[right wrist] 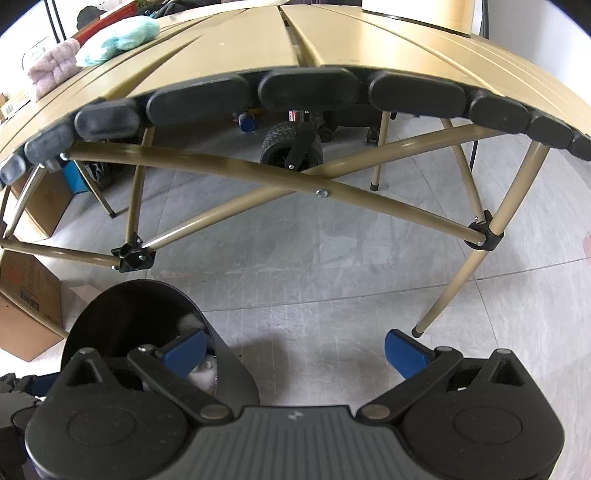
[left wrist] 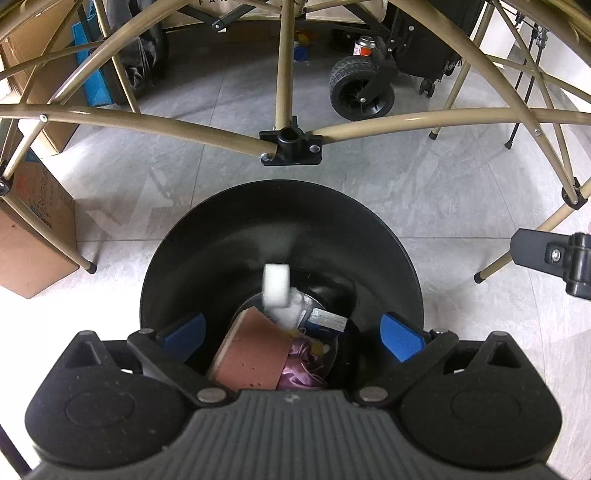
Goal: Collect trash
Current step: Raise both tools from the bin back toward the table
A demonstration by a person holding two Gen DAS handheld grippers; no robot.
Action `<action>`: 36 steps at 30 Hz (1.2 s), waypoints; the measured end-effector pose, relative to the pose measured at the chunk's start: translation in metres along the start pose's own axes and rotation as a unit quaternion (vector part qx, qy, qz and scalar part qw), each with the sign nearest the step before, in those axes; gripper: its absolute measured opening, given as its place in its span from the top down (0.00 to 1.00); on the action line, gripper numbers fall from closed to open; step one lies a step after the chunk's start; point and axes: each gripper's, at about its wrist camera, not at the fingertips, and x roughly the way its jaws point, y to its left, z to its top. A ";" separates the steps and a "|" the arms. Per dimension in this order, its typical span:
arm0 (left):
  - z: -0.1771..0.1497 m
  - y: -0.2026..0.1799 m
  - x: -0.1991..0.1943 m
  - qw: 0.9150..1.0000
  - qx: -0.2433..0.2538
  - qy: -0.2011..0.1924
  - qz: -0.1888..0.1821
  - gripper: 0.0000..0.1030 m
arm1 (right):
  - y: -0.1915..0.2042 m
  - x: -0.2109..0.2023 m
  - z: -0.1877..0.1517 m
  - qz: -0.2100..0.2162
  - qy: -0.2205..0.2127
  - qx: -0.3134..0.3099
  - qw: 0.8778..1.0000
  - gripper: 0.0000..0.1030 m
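A black round bin (left wrist: 384,258) stands on the tiled floor right below my left gripper (left wrist: 293,334), whose blue-padded jaws are spread wide and hold nothing. A white block (left wrist: 276,290), blurred, is in mid-air inside the bin's mouth, apart from both pads. Down in the bin lie a pinkish-brown sponge-like slab (left wrist: 251,354), crumpled purple wrapping (left wrist: 301,363), white tissue (left wrist: 291,314) and a blue-and-silver packet (left wrist: 327,321). In the right wrist view the same bin (right wrist: 122,314) sits at lower left. My right gripper (right wrist: 295,349) is open over bare floor, with nothing between its fingers.
A tan folding table (right wrist: 236,48) with crossed tan legs (left wrist: 284,74) stands just beyond the bin. Pink and light-blue cloths (right wrist: 118,35) lie on its far left. Cardboard boxes (left wrist: 33,240) stand at the left. A black wheel (left wrist: 360,90) of a cart is behind the table.
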 end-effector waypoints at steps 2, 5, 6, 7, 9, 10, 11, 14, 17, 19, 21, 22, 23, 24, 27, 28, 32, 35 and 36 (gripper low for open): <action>0.000 0.002 -0.004 1.000 -0.005 -0.004 -0.003 0.00 | 0.000 -0.001 0.000 0.001 -0.001 0.000 1.000 0.00; 0.002 0.006 -0.013 1.000 -0.010 -0.017 -0.008 0.00 | 0.000 -0.005 0.000 0.004 -0.006 -0.002 1.000 0.00; 0.002 0.007 -0.017 1.000 -0.010 -0.024 -0.006 0.00 | 0.000 -0.008 0.000 0.007 -0.008 -0.004 1.000 0.00; 0.002 0.008 -0.021 0.999 -0.010 -0.033 -0.002 0.00 | -0.001 -0.010 0.000 0.008 -0.011 -0.006 1.000 0.00; 0.003 0.012 -0.029 0.999 -0.012 -0.048 0.004 0.00 | -0.001 -0.015 0.000 0.012 -0.017 -0.009 1.000 0.00; 0.004 0.016 -0.034 0.998 -0.018 -0.055 0.005 0.00 | 0.000 -0.018 0.000 0.016 -0.020 -0.011 1.000 0.00; 0.004 0.018 -0.037 0.998 -0.022 -0.060 0.003 0.00 | 0.000 -0.022 0.000 0.021 -0.024 -0.012 0.999 0.00; 0.006 0.026 -0.053 0.996 -0.033 -0.084 0.000 0.00 | 0.002 -0.033 0.000 0.038 -0.034 -0.018 0.999 0.00; 0.008 0.032 -0.070 0.994 -0.036 -0.104 -0.005 0.00 | 0.005 -0.044 0.000 0.050 -0.045 -0.023 0.997 0.00; 0.008 0.036 -0.080 0.993 -0.038 -0.114 -0.010 0.00 | 0.007 -0.051 0.001 0.058 -0.052 -0.024 0.997 0.00; 0.008 0.040 -0.088 0.991 -0.039 -0.127 -0.009 0.00 | 0.008 -0.057 0.002 0.061 -0.056 -0.024 0.996 0.00; 0.008 0.042 -0.093 0.990 -0.039 -0.135 -0.007 0.00 | 0.009 -0.061 0.002 0.066 -0.059 -0.025 0.996 0.00; 0.008 0.045 -0.098 0.989 -0.039 -0.143 -0.007 0.00 | 0.010 -0.064 0.002 0.071 -0.061 -0.027 0.995 0.00; 0.007 0.048 -0.104 0.988 -0.039 -0.152 -0.006 0.00 | 0.011 -0.068 0.003 0.077 -0.065 -0.029 0.994 0.00; 0.007 0.055 -0.118 0.984 -0.038 -0.175 -0.006 0.00 | 0.017 -0.081 0.004 0.089 -0.075 -0.041 0.992 0.00; 0.007 0.058 -0.122 0.983 -0.040 -0.181 -0.010 0.00 | 0.019 -0.085 0.005 0.094 -0.079 -0.043 0.991 0.00; 0.007 0.068 -0.136 0.977 -0.045 -0.207 -0.012 0.00 | 0.023 -0.102 0.010 0.122 -0.092 -0.053 0.987 0.00; 0.007 0.075 -0.149 0.972 -0.048 -0.231 -0.010 0.00 | 0.026 -0.114 0.014 0.138 -0.108 -0.060 0.983 0.00; 0.007 0.076 -0.152 0.970 -0.049 -0.240 -0.007 0.00 | 0.026 -0.117 0.015 0.142 -0.112 -0.061 0.982 0.00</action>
